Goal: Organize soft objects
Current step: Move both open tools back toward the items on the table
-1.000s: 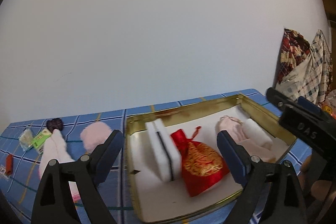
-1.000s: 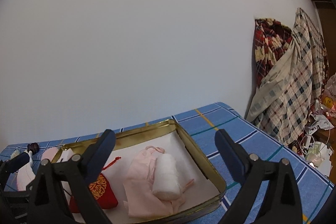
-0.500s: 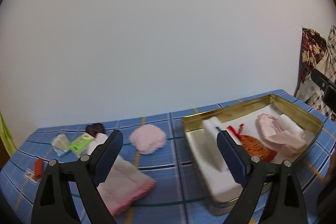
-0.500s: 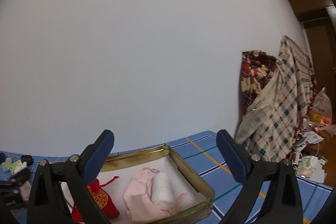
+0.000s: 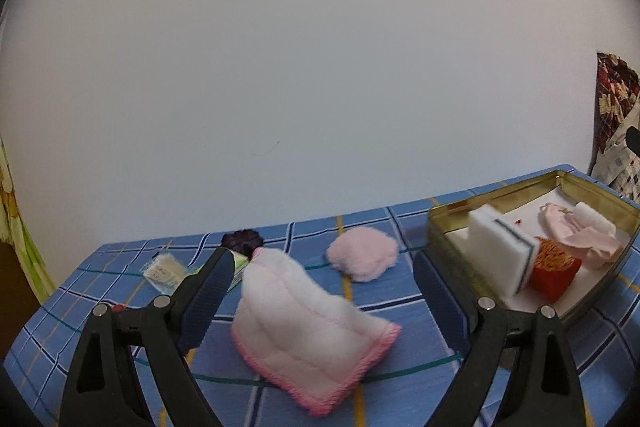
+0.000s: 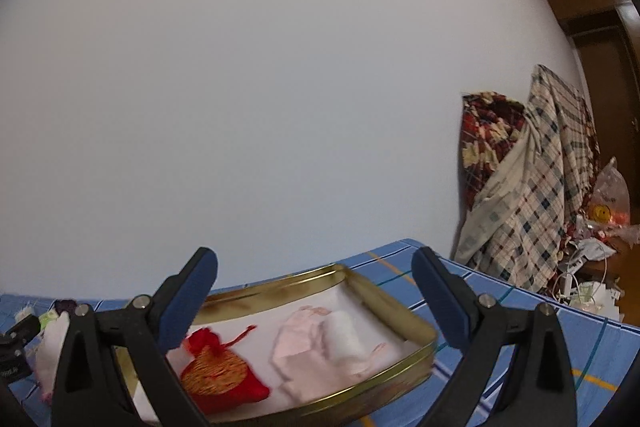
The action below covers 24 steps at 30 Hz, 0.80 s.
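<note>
A gold tin tray [image 5: 516, 189] [image 6: 396, 315] on the blue checked tablecloth holds a white sponge [image 5: 500, 249], a red embroidered pouch [image 5: 554, 269] [image 6: 222, 379], a pale pink cloth [image 5: 580, 239] [image 6: 304, 343] and a white roll [image 5: 596, 217] [image 6: 346, 341]. A white towel with pink trim [image 5: 308, 323] and a pink puff [image 5: 362, 253] lie left of the tray. My left gripper [image 5: 324, 295] is open and empty above the towel. My right gripper [image 6: 314, 291] is open and empty above the tray.
Small packets [image 5: 164, 267], a green packet [image 5: 240, 261] and a dark purple item [image 5: 242, 241] lie at the table's far left. Plaid clothes [image 6: 536, 187] hang right of the table, with clutter [image 6: 592, 267] below. A white wall stands behind the table.
My left gripper swung left from over the tray to over the towel. My right gripper tilted up and drew back a little from the tray. Both stayed open.
</note>
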{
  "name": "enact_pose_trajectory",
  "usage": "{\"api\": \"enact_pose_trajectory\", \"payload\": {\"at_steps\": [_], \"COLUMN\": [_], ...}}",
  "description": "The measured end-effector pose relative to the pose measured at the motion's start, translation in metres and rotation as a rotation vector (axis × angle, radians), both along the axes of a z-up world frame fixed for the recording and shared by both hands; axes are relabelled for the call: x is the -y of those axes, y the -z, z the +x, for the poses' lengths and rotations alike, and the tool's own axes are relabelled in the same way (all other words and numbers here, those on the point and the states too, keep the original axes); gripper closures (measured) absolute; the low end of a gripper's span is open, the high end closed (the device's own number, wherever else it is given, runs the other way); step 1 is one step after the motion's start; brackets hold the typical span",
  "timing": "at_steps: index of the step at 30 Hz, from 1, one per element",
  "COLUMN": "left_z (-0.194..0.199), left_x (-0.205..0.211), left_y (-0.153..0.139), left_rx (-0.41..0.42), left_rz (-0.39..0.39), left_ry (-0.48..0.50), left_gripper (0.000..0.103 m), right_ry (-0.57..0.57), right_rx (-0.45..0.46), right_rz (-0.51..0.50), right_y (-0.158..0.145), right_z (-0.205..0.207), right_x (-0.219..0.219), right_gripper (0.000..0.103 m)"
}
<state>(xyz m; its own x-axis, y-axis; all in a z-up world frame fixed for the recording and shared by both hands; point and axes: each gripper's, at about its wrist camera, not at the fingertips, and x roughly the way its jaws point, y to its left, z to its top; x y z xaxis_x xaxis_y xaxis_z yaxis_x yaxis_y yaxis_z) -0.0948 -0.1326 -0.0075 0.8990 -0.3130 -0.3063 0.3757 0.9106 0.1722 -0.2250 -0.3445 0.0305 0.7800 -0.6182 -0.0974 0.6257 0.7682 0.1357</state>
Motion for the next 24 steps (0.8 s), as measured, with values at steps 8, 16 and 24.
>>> {"api": "enact_pose_trajectory", "payload": {"at_steps": [8,16,24], "left_z": [0.018,0.035,0.065], "left_x": [-0.032,-0.067,-0.120], "left_y": [0.004,0.008,0.013], "left_rx": [-0.014,0.004,-0.033], "left_rz": [-0.014,0.003,-0.032], "left_ry": [-0.045,-0.109,-0.206], "left_gripper": [0.010,0.010,0.010], "right_ry": [-0.074,-0.178,-0.302], "right_rx": [-0.006,-0.013,-0.058], "right_rz": [0.031,0.065,0.073], "right_y": [0.000,0.004,0.012], "right_z": [0.020,0.053,0.081], "right_x": [-0.038,-0.087,-0.136], "right_gripper": [0.003,0.003,0.003]}}
